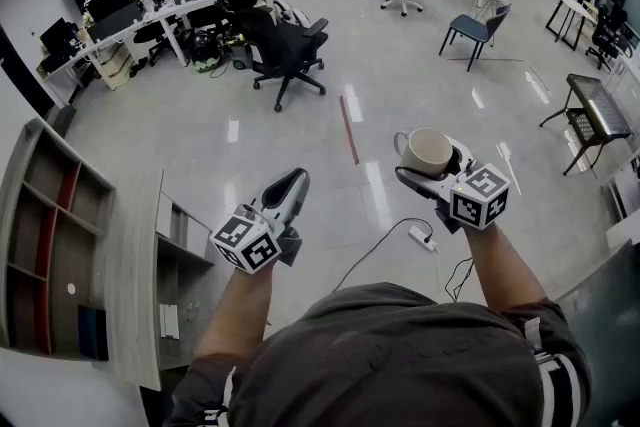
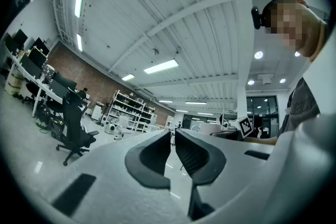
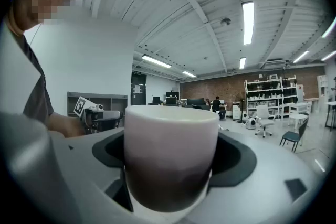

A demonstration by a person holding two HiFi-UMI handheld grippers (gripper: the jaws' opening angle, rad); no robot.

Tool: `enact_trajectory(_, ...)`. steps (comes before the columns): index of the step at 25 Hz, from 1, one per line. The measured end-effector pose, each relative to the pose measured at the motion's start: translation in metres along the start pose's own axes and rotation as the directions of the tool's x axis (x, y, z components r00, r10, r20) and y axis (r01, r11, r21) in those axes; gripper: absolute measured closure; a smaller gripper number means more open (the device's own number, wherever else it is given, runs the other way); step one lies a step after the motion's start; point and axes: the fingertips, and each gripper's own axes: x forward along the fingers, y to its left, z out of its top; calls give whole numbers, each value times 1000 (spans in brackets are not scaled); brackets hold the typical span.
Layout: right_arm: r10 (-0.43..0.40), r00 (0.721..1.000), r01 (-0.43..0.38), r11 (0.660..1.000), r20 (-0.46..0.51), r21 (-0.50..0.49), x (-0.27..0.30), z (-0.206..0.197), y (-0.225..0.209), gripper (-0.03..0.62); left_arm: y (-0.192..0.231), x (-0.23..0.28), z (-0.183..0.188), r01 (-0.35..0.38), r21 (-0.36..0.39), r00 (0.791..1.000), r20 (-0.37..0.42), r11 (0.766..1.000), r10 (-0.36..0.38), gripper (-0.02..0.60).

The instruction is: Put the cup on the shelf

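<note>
The cup (image 1: 427, 151) is being gripped by the right hand-held gripper (image 1: 431, 169). The left hand-held gripper (image 1: 288, 187) is being held shut and empty near the shelf (image 1: 40, 215).

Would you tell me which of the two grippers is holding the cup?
The right gripper: its jaws clasp the white cup, while the left gripper has its jaws nearly together with nothing between them.
</note>
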Motion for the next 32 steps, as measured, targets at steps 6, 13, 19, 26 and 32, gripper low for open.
enact_trajectory(6, 3, 1000, -3, 1000, 4, 3, 0, 0, 0, 155, -1, 1, -2, 0, -3, 1000, -4, 1000, 0, 558)
enact_trajectory(13, -1, 1000, 1, 1000, 3, 6, -3, -2, -4, 155, -4, 6, -4, 4, -3, 1000, -6, 1000, -4, 558)
enact_trajectory(19, 10, 1000, -10, 1000, 5, 11, -14, -3, -6, 154, -19, 9, -7, -3, 3, 1000, -15, 1000, 3, 558)
enact_trajectory(26, 47, 999, -47, 999, 6, 15, -26, -11, -11, 155, -40, 9, -15, -57, 9, 997, -43, 998, 57, 558)
enact_trajectory(32, 110, 994, -110, 993, 1, 49, -14, -28, -14, 154, -45, 5, -26, -118, 14, 989, -88, 993, 119, 558)
